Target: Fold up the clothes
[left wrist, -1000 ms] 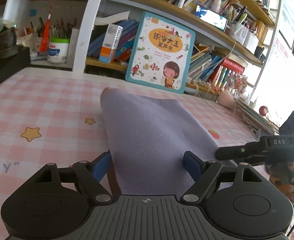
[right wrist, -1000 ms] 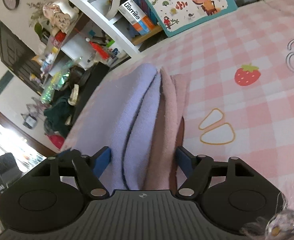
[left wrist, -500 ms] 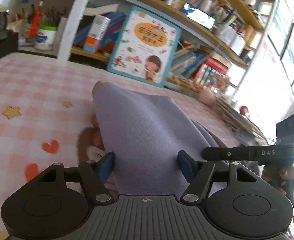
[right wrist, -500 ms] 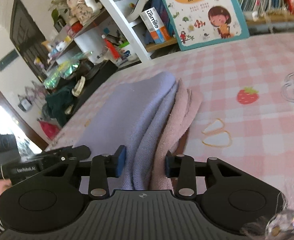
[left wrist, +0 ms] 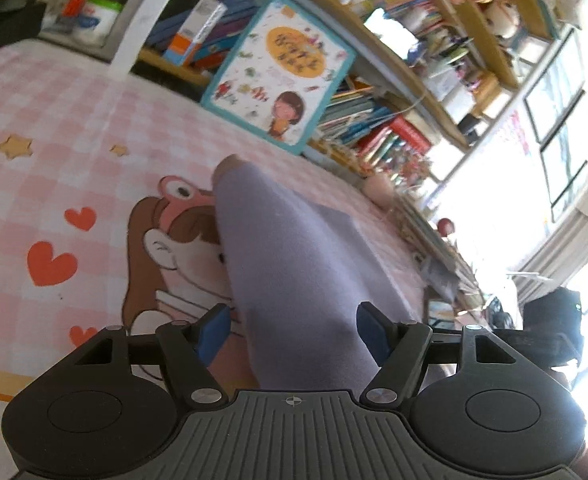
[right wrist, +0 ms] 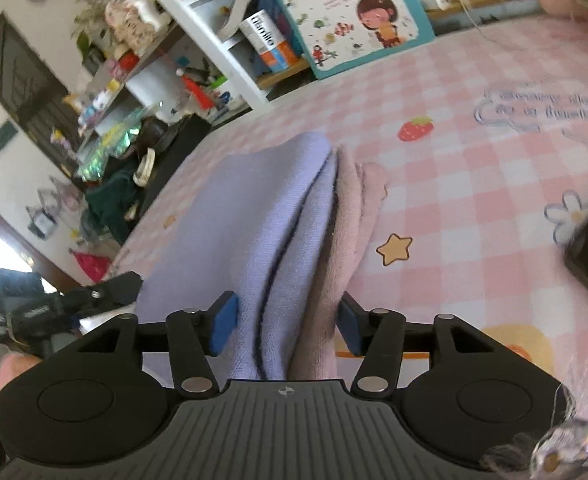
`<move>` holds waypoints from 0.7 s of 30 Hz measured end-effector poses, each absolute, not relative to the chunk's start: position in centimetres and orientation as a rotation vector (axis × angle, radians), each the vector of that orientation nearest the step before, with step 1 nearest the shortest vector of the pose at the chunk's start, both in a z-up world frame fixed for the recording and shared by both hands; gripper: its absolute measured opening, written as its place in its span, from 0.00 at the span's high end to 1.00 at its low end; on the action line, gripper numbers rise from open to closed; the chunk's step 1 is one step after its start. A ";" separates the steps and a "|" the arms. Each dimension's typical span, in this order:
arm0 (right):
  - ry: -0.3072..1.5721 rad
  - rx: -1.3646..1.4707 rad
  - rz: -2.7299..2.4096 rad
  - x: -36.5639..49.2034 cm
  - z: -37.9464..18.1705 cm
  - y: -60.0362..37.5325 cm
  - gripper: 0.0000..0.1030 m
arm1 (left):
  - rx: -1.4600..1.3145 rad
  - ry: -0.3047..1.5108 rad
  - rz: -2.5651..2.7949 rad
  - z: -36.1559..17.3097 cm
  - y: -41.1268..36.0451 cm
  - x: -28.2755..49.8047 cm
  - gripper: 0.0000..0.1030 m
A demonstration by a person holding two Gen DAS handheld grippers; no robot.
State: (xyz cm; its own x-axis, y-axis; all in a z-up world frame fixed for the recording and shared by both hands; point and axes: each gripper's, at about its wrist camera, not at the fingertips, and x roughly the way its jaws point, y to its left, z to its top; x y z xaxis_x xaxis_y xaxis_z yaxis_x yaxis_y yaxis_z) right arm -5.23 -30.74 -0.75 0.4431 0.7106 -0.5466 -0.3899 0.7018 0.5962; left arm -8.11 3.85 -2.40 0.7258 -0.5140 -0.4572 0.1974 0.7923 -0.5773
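Jaws of the left gripper (left wrist: pixel 292 330) spread and opening, lavender cloth (left wrist: pixel 294 272) running between the blue pads; no pad visibly presses it. Right gripper (right wrist: pixel 284 322) also spread and opening, the cloth's bunched lavender and pink layers (right wrist: pixel 346 240) between its pads, right pad at the pink fold. Ahead of both, the cloth tapers to a rounded end on the pink checked cover (right wrist: pixel 474 200); open cover lies beyond and to either side, up to the picture book (left wrist: pixel 278 72) against the shelf. Since a second ago: right jaws narrower, a printed cartoon face (left wrist: pixel 174 236) now exposed left of the cloth.
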 end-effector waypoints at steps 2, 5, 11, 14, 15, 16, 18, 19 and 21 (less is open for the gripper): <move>0.884 0.451 0.704 -5.0 -1.2 -30.9 0.46 | -0.546 0.653 -0.433 -2.8 3.6 -7.7 0.31; 0.907 0.507 0.704 -4.5 -2.0 -31.1 0.45 | -0.550 0.668 -0.451 -3.4 2.9 -7.0 0.27; 0.892 0.515 0.727 -4.2 -2.3 -30.3 0.53 | -0.535 0.660 -0.452 -3.6 2.3 -6.9 0.35; 0.839 0.400 0.725 -5.1 -1.4 -29.1 0.64 | -0.471 0.641 -0.446 -3.0 1.6 -7.7 0.40; 0.822 0.361 0.725 -5.3 -1.1 -28.8 0.65 | -0.450 0.639 -0.445 -2.8 1.4 -7.9 0.40; 0.815 0.341 0.722 -5.5 -1.0 -28.6 0.65 | -0.447 0.641 -0.443 -2.7 1.4 -7.9 0.40; 0.820 0.334 0.717 -5.6 -1.0 -28.4 0.64 | -0.476 0.656 -0.444 -3.0 1.8 -7.5 0.37; 0.832 0.349 0.715 -5.4 -1.2 -28.5 0.60 | -0.497 0.661 -0.445 -3.2 2.1 -7.3 0.35; 0.859 0.396 0.709 -4.9 -1.8 -28.9 0.55 | -0.526 0.668 -0.448 -3.5 2.4 -7.1 0.33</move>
